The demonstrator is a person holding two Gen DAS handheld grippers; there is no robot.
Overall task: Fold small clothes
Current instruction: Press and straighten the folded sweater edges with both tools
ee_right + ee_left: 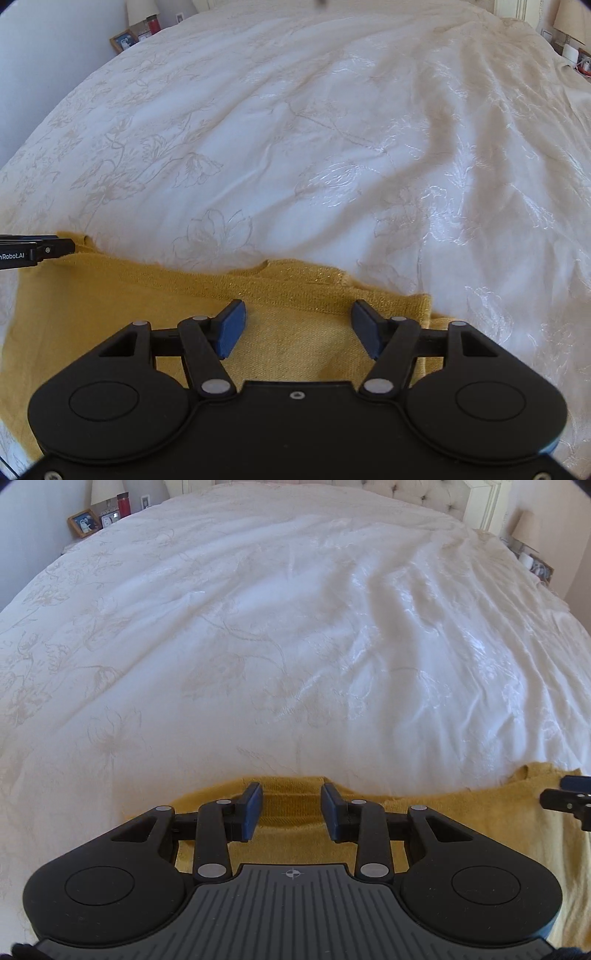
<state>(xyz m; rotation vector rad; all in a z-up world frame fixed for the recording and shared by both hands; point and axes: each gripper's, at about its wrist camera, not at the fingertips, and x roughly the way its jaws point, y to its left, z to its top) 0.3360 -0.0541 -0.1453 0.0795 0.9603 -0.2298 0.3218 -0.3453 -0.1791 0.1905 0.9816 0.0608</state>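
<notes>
A: Left wrist view: a white bed [280, 635] with an embroidered cover, lamps and a photo frame [84, 523] far off. A yellow knit [284, 834] lies flat at the near edge. The left gripper [291, 806] hangs over it, jaws apart, nothing between them.

B: And the right wrist view?

A: Same bed. The right gripper [297, 328] is above the knit's far-right corner, jaws wide apart, empty. The left one pokes in at the far-left corner.

B: Progress?

A: Spread out, apparently unfolded, though its near part is hidden. I'd say the folding is all ahead.
</notes>
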